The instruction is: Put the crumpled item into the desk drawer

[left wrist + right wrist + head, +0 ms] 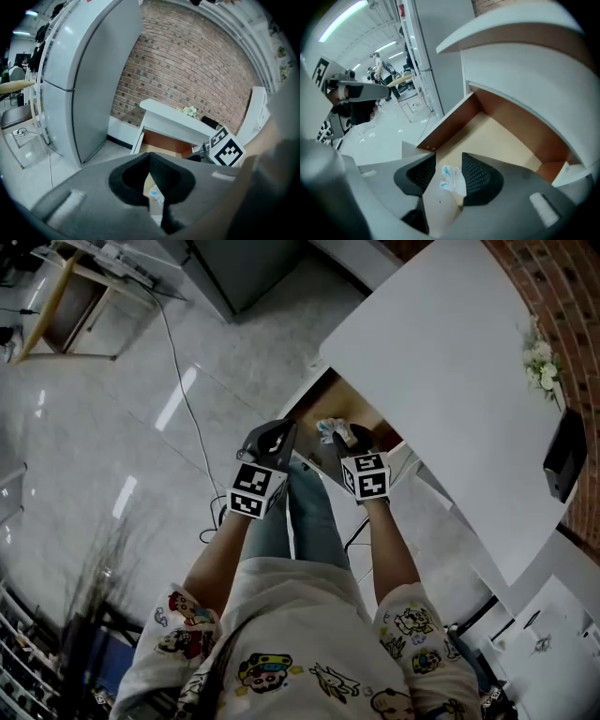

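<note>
My right gripper (449, 157) jaws are spread wide, gripping nothing. The crumpled item (453, 179) lies in the drawer (497, 136). My left gripper (149, 157) jaws are pressed together.

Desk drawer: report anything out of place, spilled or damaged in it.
Nothing stands out. The drawer is pulled open beneath the white desk, and the crumpled item, a white and blue wad, lies loose on its wooden floor below the open jaws of the right gripper. No spill or damage shows.
</note>
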`<state>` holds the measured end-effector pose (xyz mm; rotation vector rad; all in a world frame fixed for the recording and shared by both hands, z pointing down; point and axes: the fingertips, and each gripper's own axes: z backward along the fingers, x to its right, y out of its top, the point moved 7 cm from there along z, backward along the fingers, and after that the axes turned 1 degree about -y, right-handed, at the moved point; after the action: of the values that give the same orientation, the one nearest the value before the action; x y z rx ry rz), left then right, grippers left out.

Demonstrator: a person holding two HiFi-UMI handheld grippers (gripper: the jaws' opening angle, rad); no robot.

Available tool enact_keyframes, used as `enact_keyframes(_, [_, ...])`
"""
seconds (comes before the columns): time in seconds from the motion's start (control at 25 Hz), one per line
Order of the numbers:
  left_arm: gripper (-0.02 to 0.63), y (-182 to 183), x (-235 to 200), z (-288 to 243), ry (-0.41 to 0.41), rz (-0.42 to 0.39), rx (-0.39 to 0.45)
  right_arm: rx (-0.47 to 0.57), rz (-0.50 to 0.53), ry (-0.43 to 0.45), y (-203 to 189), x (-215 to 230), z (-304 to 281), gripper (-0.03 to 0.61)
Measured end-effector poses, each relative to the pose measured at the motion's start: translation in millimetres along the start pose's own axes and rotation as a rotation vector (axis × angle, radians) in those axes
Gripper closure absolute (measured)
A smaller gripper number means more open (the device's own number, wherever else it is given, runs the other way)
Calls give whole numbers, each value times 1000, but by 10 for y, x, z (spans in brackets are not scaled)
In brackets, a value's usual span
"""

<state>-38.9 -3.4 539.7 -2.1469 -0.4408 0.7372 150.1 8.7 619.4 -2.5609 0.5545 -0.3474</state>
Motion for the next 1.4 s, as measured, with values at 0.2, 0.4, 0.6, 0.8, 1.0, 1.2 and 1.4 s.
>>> enact_keyframes(0.2, [614,413,112,263,4,-30,61,119,-1,24,363,-117,529,400])
enact_keyframes(0.4, [614,835,321,481,-28,-72,118,258,35,36,745,-222,1133,408])
enact_keyframes(0.6, [614,1268,595,717,-74,-98,179,415,47,44,1129,-286,1804,420])
enact_keyframes(0.8, [614,1750,923,1013,-130,-176,249,590,71,34,1519,-343,2544,443])
enact_keyframes(1.0, [614,2218,1160,1320,-151,-218,351,742,89,14,1796,-343,3159,477])
enact_keyframes(1.2, [614,2556,1275,1624,-139,-237,437,842,102,14,1954,-354,3579,497])
enact_keyframes(1.4, [614,2682,1331,1806,-105,-236,482,921,103,38,2022,-357,3869,549])
